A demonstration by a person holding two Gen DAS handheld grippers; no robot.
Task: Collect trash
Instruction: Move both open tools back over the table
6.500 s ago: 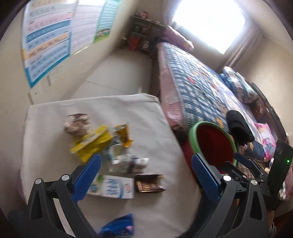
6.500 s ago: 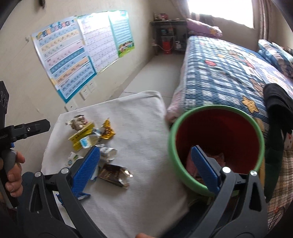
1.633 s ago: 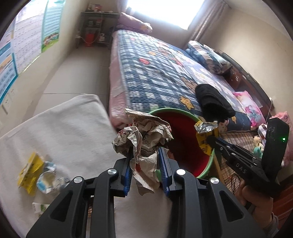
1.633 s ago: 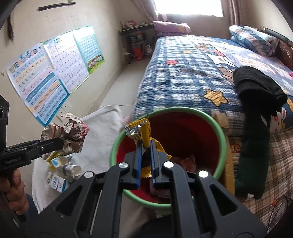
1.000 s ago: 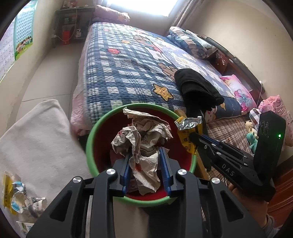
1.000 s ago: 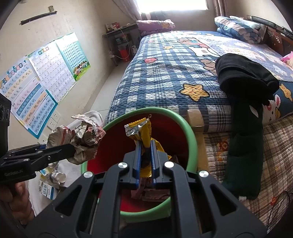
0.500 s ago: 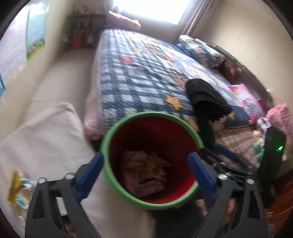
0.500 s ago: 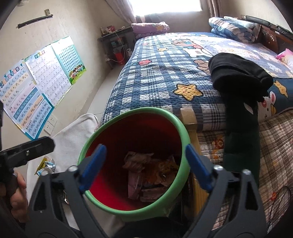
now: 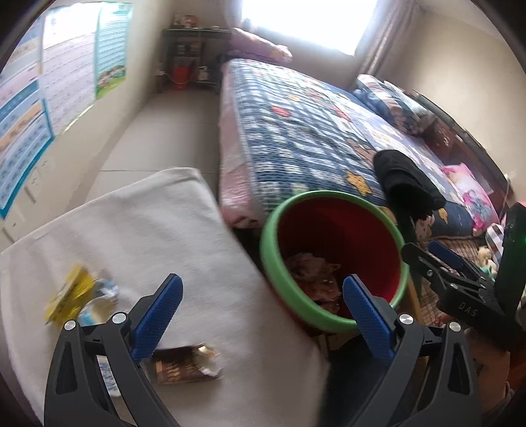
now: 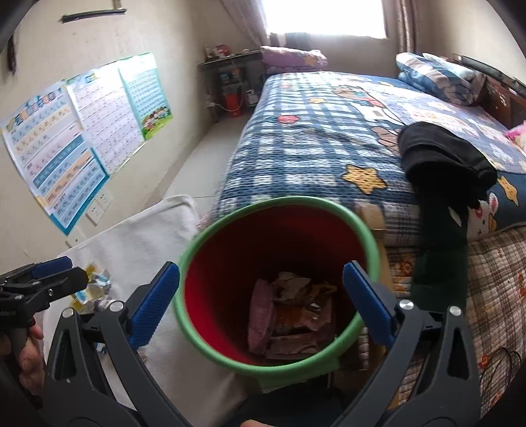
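The left gripper (image 9: 261, 307) is spread wide with nothing between its blue pads, hanging over the edge of the white-covered table (image 9: 157, 230) just beside the red bin with the green rim (image 9: 332, 323). The right gripper (image 10: 261, 297) is likewise released and empty, poised directly above that bin (image 10: 273, 364), looking down into its mouth. Inside the bin, at the bottom, lies collected trash: a crumpled paper wad (image 10: 291, 284), a pinkish wrapper (image 10: 259, 315) and orange and brown scraps beside it. On the table to the left of the bin, nearest the left gripper, a dark brown foil wrapper (image 9: 184, 364) lies flat, with a white-and-blue packet (image 9: 108, 376) partly hidden behind the left finger. Farther from the bin on the same cloth sit a yellow wrapper (image 9: 70, 292) and a pale crumpled packet (image 9: 98, 295) touching it, both blurred. The bin stands between the table and the bed with the blue checked quilt (image 9: 305, 131), close against the bed's foot corner. On the quilt beyond the bin, black clothing (image 10: 440, 161) lies draped over the bed's edge. Past the table, away from the bin, charts (image 10: 79, 131) are fixed to the wall, and at the far end a dark shelf (image 10: 230, 78) with a red bucket (image 9: 180, 74) stands beneath the bright window (image 10: 323, 16).
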